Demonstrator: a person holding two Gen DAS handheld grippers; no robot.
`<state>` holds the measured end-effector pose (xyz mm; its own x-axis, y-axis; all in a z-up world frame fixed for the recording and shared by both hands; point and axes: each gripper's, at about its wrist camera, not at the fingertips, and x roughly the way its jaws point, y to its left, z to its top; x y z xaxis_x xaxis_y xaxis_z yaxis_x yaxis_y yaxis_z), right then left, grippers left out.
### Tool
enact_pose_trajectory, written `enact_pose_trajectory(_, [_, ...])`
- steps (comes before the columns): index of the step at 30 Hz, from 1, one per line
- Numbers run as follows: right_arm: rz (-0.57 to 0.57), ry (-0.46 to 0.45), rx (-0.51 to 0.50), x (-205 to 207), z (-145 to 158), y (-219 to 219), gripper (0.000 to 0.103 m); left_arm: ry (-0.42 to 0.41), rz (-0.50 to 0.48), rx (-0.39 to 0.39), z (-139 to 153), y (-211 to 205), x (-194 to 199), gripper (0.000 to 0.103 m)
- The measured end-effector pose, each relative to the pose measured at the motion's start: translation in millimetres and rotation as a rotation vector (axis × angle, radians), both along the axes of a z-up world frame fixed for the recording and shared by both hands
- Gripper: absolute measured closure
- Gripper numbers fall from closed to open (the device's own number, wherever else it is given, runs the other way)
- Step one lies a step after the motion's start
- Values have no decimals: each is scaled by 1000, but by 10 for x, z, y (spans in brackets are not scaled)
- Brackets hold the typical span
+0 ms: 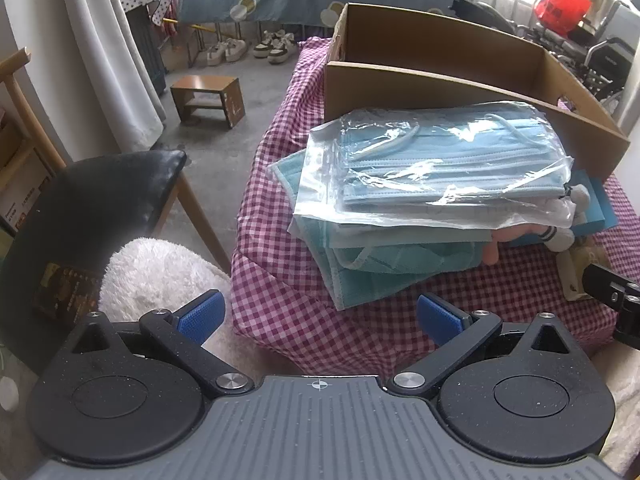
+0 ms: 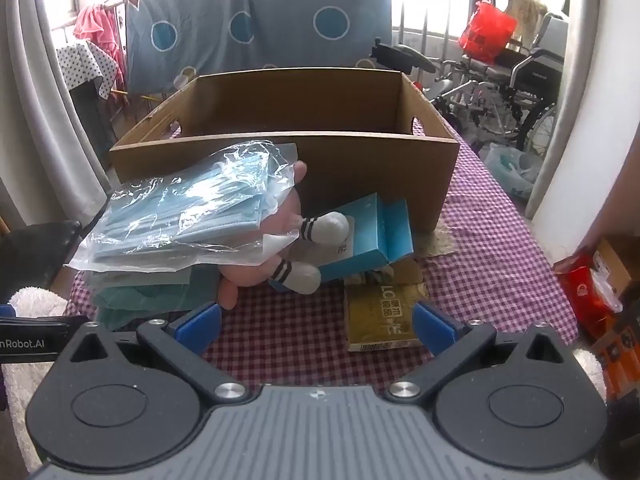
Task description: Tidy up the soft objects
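Both the left gripper and right gripper gape empty; pinch the bagged face masks mid-frame by an edge, I'd say, then lift them into the cardboard box.

The checked-cloth bench carries a cardboard box at upper centre, a green cloth pile at left, a blue carton mid-frame, and a gold packet at lower centre.

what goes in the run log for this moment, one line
left gripper open, empty | right gripper open, empty | mask bag atop pile | cardboard box empty
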<state>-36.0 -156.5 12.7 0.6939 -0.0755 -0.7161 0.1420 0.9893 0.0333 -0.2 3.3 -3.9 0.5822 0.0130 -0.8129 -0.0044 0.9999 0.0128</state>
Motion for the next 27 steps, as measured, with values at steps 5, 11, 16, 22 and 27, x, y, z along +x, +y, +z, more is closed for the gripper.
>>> enact_pose_trajectory(5, [3,-2,-2,-9,12,1,0,4,2,0,-7,0,4,0])
enact_pose_trajectory(11, [5,0,-5,-7,21,9,0,2,4,-1,-3,9,-2,0])
enact_pose_trajectory(16, [5,0,-5,-8,17,10,0,5,3,1,-9,14,-8,0])
enact_pose_trajectory(22, [6,1,-3,-16,16,12,0,9,4,1,-10,21,-6,0])
enact_pose_trajectory(27, [7,1,-4,-15,13,12,0,12,5,2,-16,22,-9,0])
